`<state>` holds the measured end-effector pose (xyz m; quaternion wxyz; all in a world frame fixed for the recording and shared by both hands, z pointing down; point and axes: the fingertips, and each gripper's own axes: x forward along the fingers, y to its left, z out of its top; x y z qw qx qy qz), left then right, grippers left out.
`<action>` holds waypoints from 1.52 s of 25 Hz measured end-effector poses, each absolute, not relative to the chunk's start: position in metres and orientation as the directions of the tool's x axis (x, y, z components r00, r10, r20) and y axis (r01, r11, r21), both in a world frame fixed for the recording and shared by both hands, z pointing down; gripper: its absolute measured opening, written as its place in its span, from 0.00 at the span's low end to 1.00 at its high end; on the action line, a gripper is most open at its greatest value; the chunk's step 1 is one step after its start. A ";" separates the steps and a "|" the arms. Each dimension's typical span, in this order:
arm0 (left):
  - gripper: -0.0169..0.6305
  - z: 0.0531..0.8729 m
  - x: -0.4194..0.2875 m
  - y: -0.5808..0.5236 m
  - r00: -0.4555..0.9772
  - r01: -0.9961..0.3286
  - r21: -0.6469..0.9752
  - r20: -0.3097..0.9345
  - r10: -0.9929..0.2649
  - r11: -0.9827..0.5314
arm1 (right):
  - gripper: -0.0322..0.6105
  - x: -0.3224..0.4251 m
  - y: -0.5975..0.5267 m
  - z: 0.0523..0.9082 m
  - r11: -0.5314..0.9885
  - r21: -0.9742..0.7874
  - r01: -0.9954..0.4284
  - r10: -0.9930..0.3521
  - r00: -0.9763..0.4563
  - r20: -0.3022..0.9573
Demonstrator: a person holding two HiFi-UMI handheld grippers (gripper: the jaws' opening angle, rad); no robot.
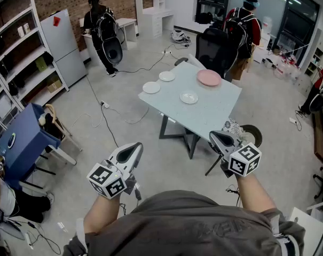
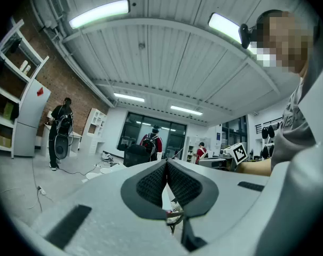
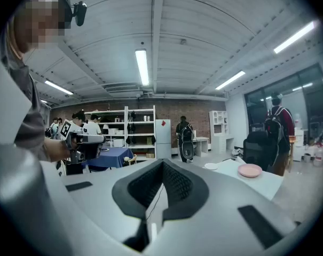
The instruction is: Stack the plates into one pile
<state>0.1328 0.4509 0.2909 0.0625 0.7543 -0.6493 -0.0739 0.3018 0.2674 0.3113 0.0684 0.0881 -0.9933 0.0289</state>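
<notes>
A pale table (image 1: 214, 111) stands a few steps ahead of me in the head view. On it lie a pink plate (image 1: 209, 78) and three white plates (image 1: 151, 87), (image 1: 167, 76), (image 1: 189, 97), all apart from one another. My left gripper (image 1: 134, 149) is held low at the left, well short of the table, its jaws shut with nothing between them (image 2: 165, 167). My right gripper (image 1: 217, 137) hovers near the table's front corner, also shut and empty (image 3: 162, 167). The right gripper view shows the pink plate (image 3: 250, 170) and one white plate (image 3: 211, 166) far off.
A black office chair (image 1: 214, 47) and a person with a backpack (image 1: 241, 23) stand behind the table. Another person (image 1: 100, 20) is at the back left near a grey fridge (image 1: 65, 47). A blue table (image 1: 22, 137) and shelves line the left. Cables run over the floor (image 1: 113, 116).
</notes>
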 end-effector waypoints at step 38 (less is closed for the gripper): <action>0.34 0.280 0.205 0.389 0.078 -0.985 0.150 -0.022 -0.997 -0.081 | 0.04 0.367 0.211 0.303 0.992 -0.052 -0.113 -0.107 -0.989 0.102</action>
